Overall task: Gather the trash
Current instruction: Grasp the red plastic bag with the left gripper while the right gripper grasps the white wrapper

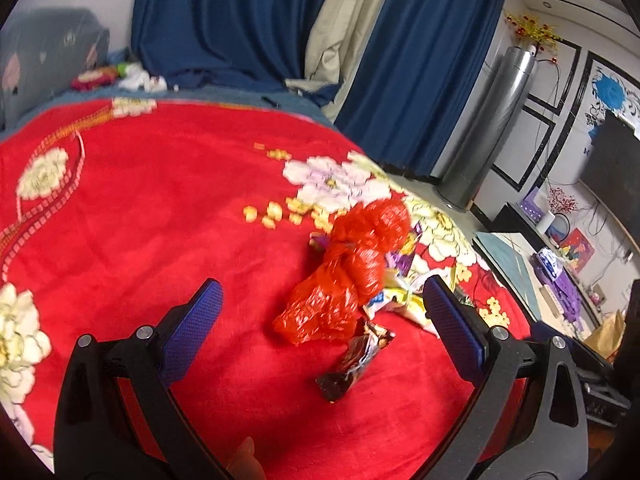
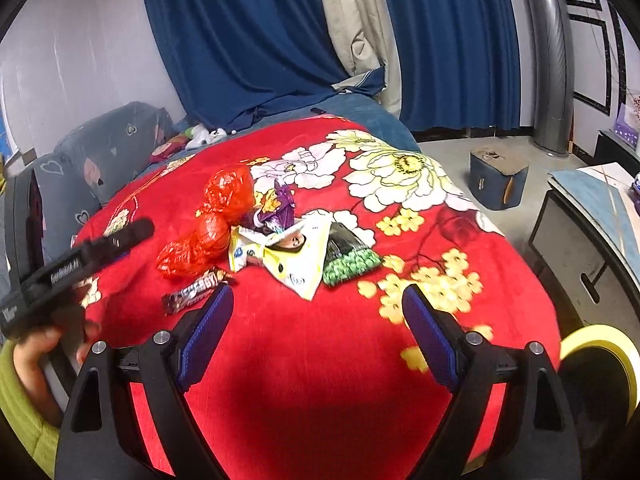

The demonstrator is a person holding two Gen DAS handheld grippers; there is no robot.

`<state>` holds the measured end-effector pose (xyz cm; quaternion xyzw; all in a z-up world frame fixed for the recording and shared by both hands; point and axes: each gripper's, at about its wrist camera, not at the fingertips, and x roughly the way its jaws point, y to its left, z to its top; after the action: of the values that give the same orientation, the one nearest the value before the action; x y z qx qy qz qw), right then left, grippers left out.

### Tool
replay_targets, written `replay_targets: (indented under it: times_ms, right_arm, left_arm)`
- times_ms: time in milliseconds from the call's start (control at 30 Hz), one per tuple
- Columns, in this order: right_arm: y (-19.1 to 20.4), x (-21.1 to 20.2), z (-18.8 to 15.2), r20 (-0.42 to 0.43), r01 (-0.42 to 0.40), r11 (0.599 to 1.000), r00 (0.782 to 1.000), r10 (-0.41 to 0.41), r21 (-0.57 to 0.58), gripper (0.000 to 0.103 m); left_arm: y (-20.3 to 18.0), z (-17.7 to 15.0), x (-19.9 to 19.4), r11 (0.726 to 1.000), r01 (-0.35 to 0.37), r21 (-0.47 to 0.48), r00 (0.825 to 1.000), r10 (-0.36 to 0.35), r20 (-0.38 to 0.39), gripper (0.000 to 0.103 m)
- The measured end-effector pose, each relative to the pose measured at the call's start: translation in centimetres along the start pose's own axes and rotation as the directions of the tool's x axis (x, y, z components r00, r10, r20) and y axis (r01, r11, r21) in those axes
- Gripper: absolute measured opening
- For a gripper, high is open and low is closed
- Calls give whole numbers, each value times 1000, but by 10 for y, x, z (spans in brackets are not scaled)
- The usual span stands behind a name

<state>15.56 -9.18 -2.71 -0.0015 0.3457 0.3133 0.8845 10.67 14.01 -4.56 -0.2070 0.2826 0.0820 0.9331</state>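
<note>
A heap of trash lies on the red flowered blanket (image 1: 160, 220). It holds a crumpled red plastic bag (image 1: 348, 280), a dark candy-bar wrapper (image 1: 352, 360) and a yellow-white wrapper (image 1: 404, 300). My left gripper (image 1: 323, 282) hovers open just short of the red bag, nothing between its pads. In the right wrist view the red bag (image 2: 216, 220), the candy-bar wrapper (image 2: 196, 290), the yellow-white wrapper (image 2: 288, 256), a purple wrapper (image 2: 280, 208) and a green-black packet (image 2: 348, 260) lie ahead of my right gripper (image 2: 319, 289), which is open and empty.
The left tool's black body (image 2: 60, 276), held by a hand in a green sleeve, reaches in from the left. A yellow-rimmed bin (image 2: 600, 360) stands at the bed's right. A blue box (image 2: 498, 184) and a low table (image 2: 592, 216) lie beyond. Grey pillows (image 2: 100, 160) line the far left.
</note>
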Motion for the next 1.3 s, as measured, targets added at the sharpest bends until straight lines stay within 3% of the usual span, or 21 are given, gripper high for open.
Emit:
replay_targets:
  times_ms: [233, 333, 633, 867, 900, 967, 1033, 1300]
  right_arm:
    - [2, 27, 17, -11, 1, 1000, 1000, -1, -13, 81]
    - [1, 40, 25, -20, 1, 1000, 1000, -2, -14, 78]
    - [-12, 80, 44, -78, -21, 999, 997, 23, 32, 54]
    - [-15, 95, 44, -98, -37, 998, 994, 42, 44, 38]
    - [-15, 96, 43, -101, -40, 998, 994, 45, 48, 35]
    - [-15, 97, 42, -106, -53, 997, 993, 58, 52, 18]
    - [-13, 96, 41, -106, -59, 997, 992, 63, 43, 13]
    - [-5, 72, 32, -62, -80, 996, 995, 83, 44, 7]
  left_arm:
    - [19, -8, 16, 996, 41, -77, 997, -46, -66, 91]
    - [24, -9, 22, 992, 64, -105, 994, -73, -83, 83]
    - [28, -9, 32, 982, 123, -144, 985, -139, -104, 65]
    - [29, -10, 36, 977, 140, -160, 981, -159, -112, 56]
    - [28, -10, 36, 977, 142, -159, 981, -161, -113, 54]
    - [27, -10, 36, 977, 146, -157, 980, -165, -115, 50]
    - [27, -11, 36, 976, 155, -154, 978, -174, -118, 39]
    - [23, -11, 36, 972, 187, -145, 971, -205, -125, 10]
